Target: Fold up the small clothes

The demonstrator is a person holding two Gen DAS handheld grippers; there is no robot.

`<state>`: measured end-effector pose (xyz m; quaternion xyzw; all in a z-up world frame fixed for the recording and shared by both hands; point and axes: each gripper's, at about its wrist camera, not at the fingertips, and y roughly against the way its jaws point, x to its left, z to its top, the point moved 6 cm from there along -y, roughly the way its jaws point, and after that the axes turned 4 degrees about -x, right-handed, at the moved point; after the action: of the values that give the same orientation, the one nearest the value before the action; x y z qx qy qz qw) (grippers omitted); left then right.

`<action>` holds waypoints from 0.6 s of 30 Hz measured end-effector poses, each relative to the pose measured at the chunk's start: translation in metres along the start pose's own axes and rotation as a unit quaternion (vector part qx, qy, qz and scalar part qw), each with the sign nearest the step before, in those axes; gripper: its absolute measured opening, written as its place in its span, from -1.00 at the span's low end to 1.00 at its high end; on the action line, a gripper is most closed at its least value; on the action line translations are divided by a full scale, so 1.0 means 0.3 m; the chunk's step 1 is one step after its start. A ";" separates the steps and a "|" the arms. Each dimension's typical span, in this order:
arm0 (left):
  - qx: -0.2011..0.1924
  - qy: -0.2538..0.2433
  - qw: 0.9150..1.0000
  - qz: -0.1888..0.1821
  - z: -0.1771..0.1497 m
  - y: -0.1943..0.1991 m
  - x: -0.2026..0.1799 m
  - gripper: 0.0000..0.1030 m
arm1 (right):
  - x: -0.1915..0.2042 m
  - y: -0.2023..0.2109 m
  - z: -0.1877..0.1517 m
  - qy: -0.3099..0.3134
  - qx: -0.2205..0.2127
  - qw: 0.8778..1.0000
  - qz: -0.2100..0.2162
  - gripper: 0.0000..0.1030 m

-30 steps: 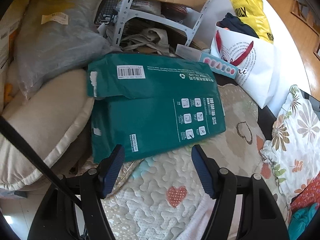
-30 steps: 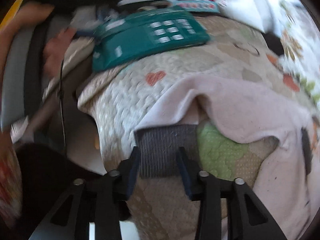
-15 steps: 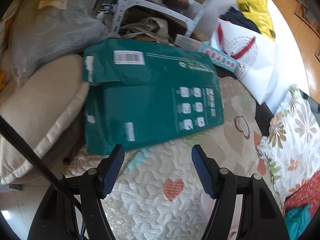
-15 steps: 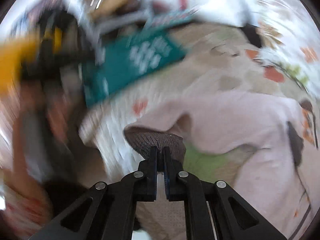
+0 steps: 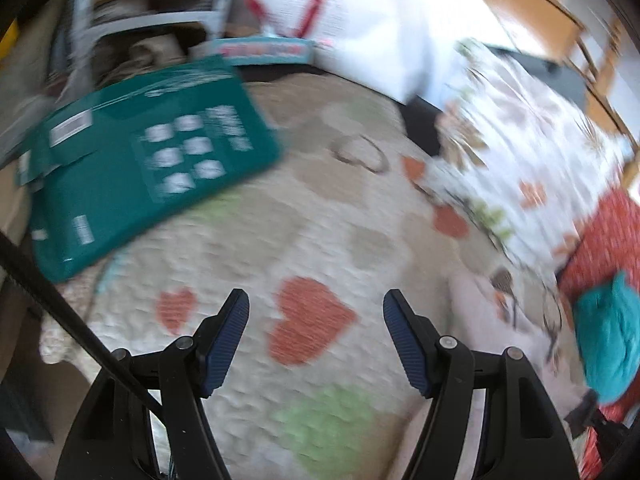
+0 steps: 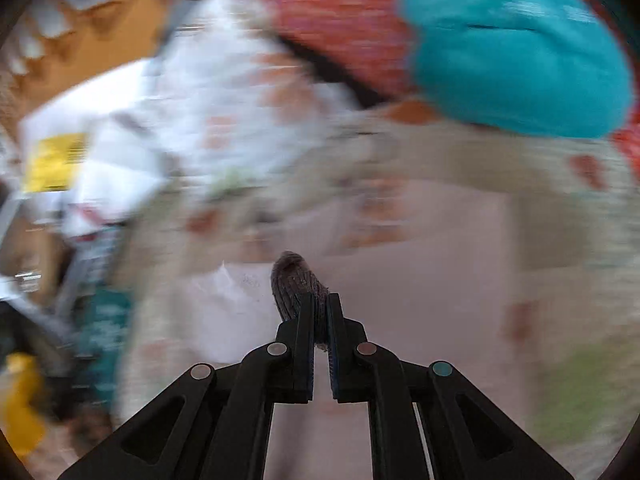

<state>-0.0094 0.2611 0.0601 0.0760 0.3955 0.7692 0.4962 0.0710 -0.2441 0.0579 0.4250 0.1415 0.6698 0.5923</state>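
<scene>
Right claw [image 6: 320, 312]: jaws together, clamped on the grey ribbed cuff [image 6: 294, 286] of the pale pink garment [image 6: 420, 304]. The cuff bunches up and protrudes above the fingertips. The garment itself spreads flat beneath and beyond the claw, over the quilted bed cover [image 6: 580, 208]. View heavily motion-blurred — fine detail of the fabric not readable.

Left claw [image 5: 316, 336]: jaws wide apart, nothing between them, held over bare quilt with an orange heart patch [image 5: 308, 320] directly below the gap. A sliver of the pink garment shows at the lower right of this view, just beside the right finger.

Further out, on the bed cover: green flat package [image 5: 148, 160] toward the far left edge; floral pillow [image 5: 528, 132] along the right edge; teal cloth [image 6: 516, 48] lying on a red patterned fabric [image 6: 340, 12] near the right corner — both well apart from the claws. White bag with red print [image 5: 340, 28] at the far edge.
</scene>
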 end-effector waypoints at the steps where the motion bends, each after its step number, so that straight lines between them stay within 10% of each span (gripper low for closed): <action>1: 0.003 -0.009 1.000 -0.005 -0.011 -0.005 -0.034 0.33 | -0.057 -0.010 0.001 0.005 0.001 1.000 -0.030 -0.88; 5: 0.018 -0.058 0.998 -0.020 -0.069 -0.033 -0.192 0.34 | -0.204 -0.027 0.010 0.015 -0.015 0.991 -0.136 -0.78; 11: 0.061 -0.108 0.991 -0.050 -0.175 -0.082 -0.351 0.34 | -0.059 -0.016 -0.045 0.135 0.001 0.987 -0.082 -0.42; 14: 0.071 -0.118 0.989 -0.056 -0.208 -0.090 -0.398 0.34 | 0.014 -0.053 -0.128 0.221 0.018 0.972 -0.073 0.06; 18: 0.075 -0.134 0.986 -0.060 -0.230 -0.101 -0.447 0.34 | 0.011 -0.134 -0.219 0.306 0.039 0.945 -0.107 0.07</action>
<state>0.0432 0.1196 0.0297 0.1919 0.3855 0.6893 0.5826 0.0500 -0.2100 -0.0080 0.2050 0.3869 0.6941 0.5714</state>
